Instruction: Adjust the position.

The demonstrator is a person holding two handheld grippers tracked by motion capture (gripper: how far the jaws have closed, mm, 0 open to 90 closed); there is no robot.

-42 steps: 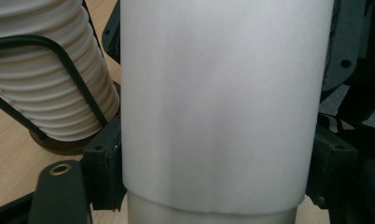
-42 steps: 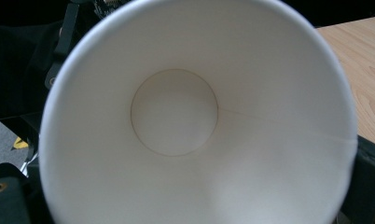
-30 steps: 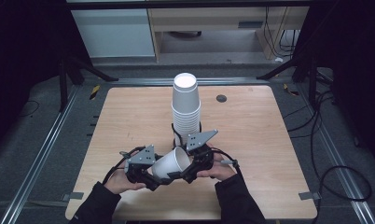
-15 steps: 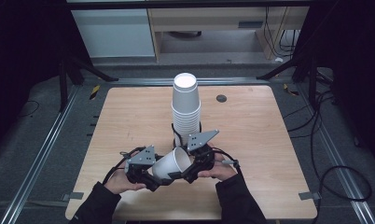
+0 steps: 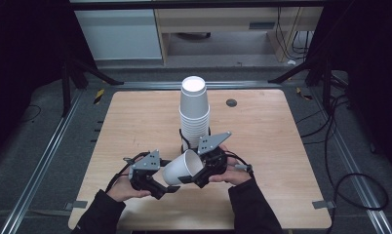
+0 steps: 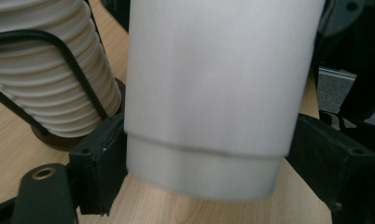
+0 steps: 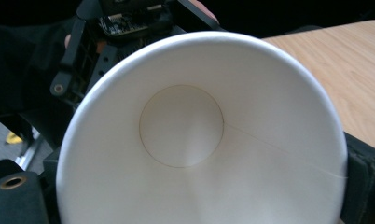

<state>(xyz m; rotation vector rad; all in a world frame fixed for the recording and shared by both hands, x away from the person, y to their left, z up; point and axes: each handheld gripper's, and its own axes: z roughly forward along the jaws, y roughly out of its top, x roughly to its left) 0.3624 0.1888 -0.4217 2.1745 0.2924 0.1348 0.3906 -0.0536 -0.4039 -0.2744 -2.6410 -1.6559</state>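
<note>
One paper cup (image 5: 183, 167) between both tools: right tool (image 5: 200, 171) clamping its rim, left tool (image 5: 161, 186) loosening.

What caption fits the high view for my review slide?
Two hand-held grippers, left gripper and right gripper, hold a paper cup on its side before a cup stack on a wooden table.

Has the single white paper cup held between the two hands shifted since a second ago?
No. The single white paper cup lies on its side just in front of the tall stack of white cups, as before.
</note>
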